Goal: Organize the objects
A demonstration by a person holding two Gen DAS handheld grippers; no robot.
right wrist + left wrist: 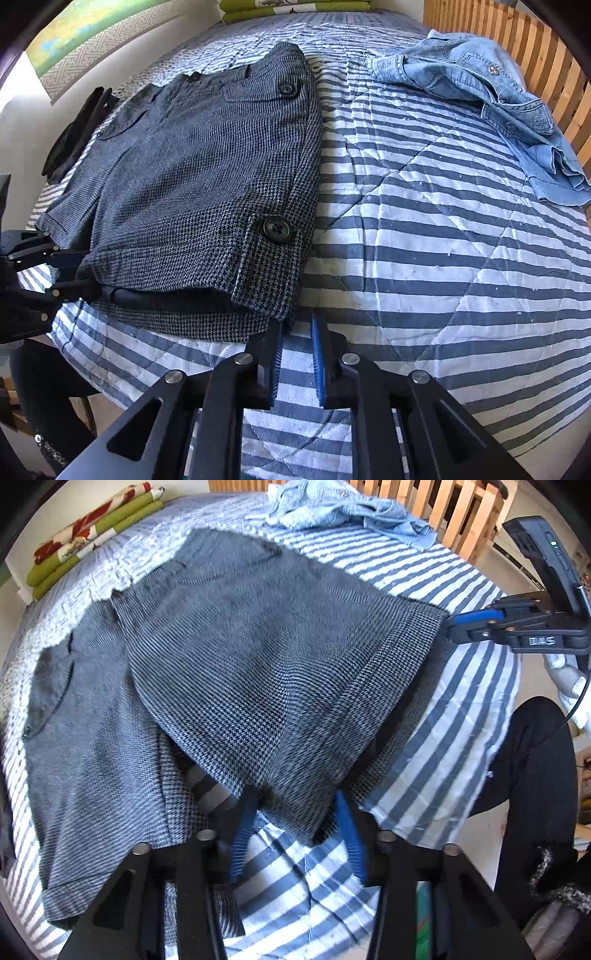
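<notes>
- Blue ribbed fingers (242, 834) of left gripper (295, 812) standing apart at lower centre, hem of grey houndstooth shorts (258, 646) draped loosely between them; pads not seen pressing on cloth.
- Right gripper (297, 350) at lower centre of own view, jaws narrowly parted, only striped cloth in the gap; tips just beside the lower hem corner of the shorts. Seen from the left view at the right edge, tips at the shorts' right corner; contact hard to tell.
- Shorts folded in half, woven check, round black buttons (277, 229) on side tab and pockets, lying left of centre on blue-and-white striped quilt (443, 240) with diamond stitching.
- Crumpled pale denim jacket (480, 85) upper right, well apart from shorts.
- Wooden slatted rail (535, 48) behind jacket.
- Folded green floral blanket (92, 535) upper left.
</notes>
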